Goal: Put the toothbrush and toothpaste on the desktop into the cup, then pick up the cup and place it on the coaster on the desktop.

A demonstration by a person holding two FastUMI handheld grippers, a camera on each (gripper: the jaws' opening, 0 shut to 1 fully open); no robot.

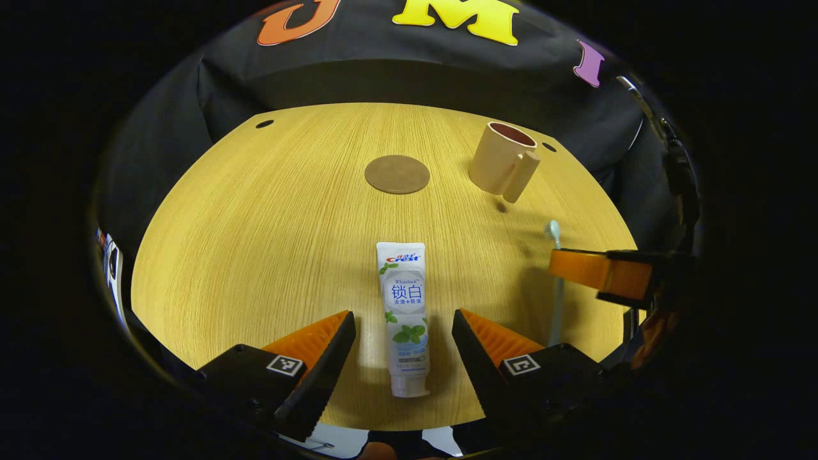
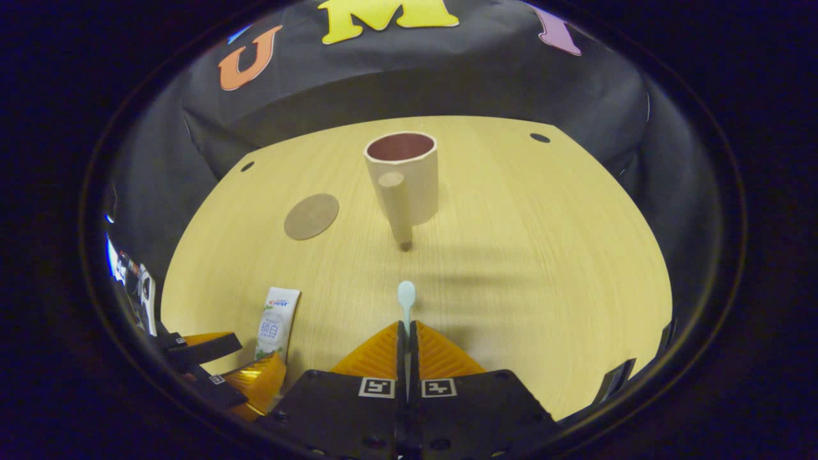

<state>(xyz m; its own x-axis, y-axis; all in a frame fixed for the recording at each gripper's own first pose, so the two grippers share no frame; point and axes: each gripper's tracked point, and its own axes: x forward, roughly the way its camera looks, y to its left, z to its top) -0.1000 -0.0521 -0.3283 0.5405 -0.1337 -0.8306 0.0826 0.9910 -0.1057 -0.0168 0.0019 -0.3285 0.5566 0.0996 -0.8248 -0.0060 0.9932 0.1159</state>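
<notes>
A white toothpaste tube lies flat on the wooden table, lengthwise between the fingers of my left gripper, which is open and not touching it. My right gripper is shut on the pale toothbrush, whose head pokes out ahead of the fingertips. In the left gripper view the toothbrush and right gripper sit to the right. A beige cup with a stubby handle stands upright beyond the brush. The round brown coaster lies left of the cup.
The cup and coaster sit toward the table's far side. Small dark holes mark the far corners. In the right gripper view, the toothpaste and left gripper are at lower left.
</notes>
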